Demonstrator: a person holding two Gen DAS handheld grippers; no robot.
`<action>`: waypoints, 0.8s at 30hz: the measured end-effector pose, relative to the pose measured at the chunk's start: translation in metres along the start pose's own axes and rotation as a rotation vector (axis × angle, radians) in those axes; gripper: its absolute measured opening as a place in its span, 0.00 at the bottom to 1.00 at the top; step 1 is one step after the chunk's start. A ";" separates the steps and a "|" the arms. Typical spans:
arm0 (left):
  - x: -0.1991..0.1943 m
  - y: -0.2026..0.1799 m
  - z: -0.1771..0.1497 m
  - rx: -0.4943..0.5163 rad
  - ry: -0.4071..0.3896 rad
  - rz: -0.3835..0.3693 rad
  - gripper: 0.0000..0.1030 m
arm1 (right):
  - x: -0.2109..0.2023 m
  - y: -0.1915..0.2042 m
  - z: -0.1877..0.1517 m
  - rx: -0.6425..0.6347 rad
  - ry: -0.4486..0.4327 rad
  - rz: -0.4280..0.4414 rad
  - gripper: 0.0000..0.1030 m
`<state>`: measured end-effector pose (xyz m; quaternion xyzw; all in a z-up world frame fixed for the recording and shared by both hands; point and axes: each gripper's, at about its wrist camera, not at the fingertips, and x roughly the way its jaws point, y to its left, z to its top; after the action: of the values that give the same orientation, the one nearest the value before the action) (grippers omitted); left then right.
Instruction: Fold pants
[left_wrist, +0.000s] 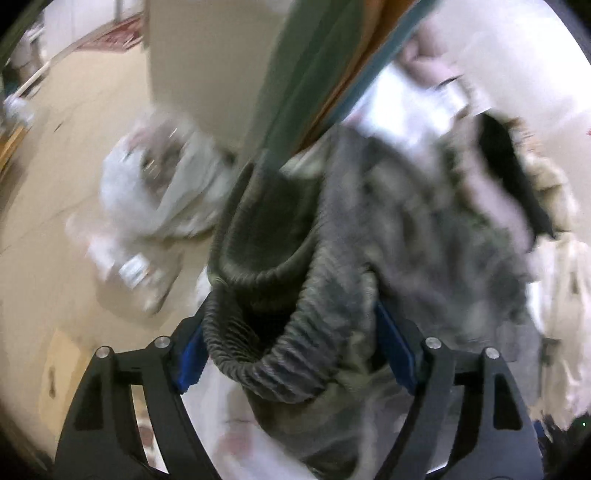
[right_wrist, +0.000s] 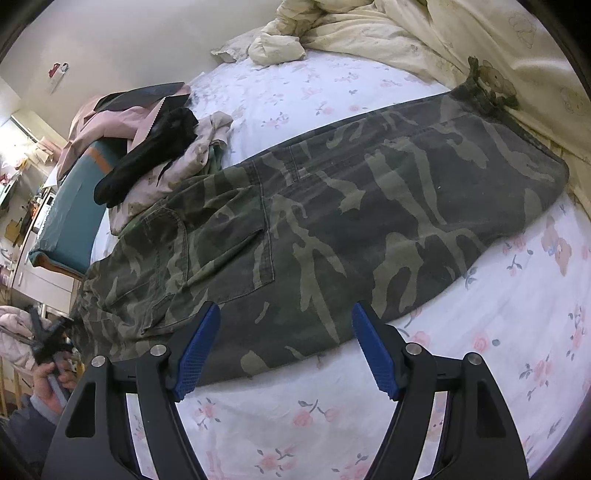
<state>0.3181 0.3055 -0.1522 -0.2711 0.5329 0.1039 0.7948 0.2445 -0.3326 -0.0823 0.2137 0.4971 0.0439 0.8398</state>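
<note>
The camouflage pants (right_wrist: 332, 221) lie folded lengthwise across the floral bed sheet (right_wrist: 480, 350), legs toward the far right. My right gripper (right_wrist: 284, 332) is open and empty just above the pants' near edge. In the blurred left wrist view, the pants' gathered elastic waistband (left_wrist: 266, 325) sits between the blue pads (left_wrist: 190, 358) of my left gripper (left_wrist: 291, 325). The jaws stand wide, and whether they pinch the cloth cannot be told. My left gripper also shows in the right wrist view (right_wrist: 48, 339) at the waist end, over the bed's left edge.
A pile of pink, black and cream clothes (right_wrist: 155, 140) lies beside the pants' waist. A cream duvet (right_wrist: 406, 37) is bunched along the far side. A teal bed frame (right_wrist: 74, 214) borders the left. A white plastic bag (left_wrist: 159, 184) lies on the floor.
</note>
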 end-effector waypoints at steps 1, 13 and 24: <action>0.008 0.003 -0.003 -0.011 0.038 0.027 0.80 | 0.000 0.000 -0.001 -0.001 0.003 0.003 0.74; -0.020 -0.061 -0.007 0.255 -0.142 0.082 0.22 | -0.001 -0.006 0.002 -0.012 -0.012 -0.007 0.74; -0.043 -0.070 -0.006 0.298 -0.163 0.144 0.21 | 0.007 -0.173 -0.016 0.575 -0.074 0.028 0.69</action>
<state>0.3273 0.2490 -0.0927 -0.1023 0.4942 0.1022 0.8572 0.2106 -0.4817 -0.1643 0.4512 0.4553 -0.0947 0.7616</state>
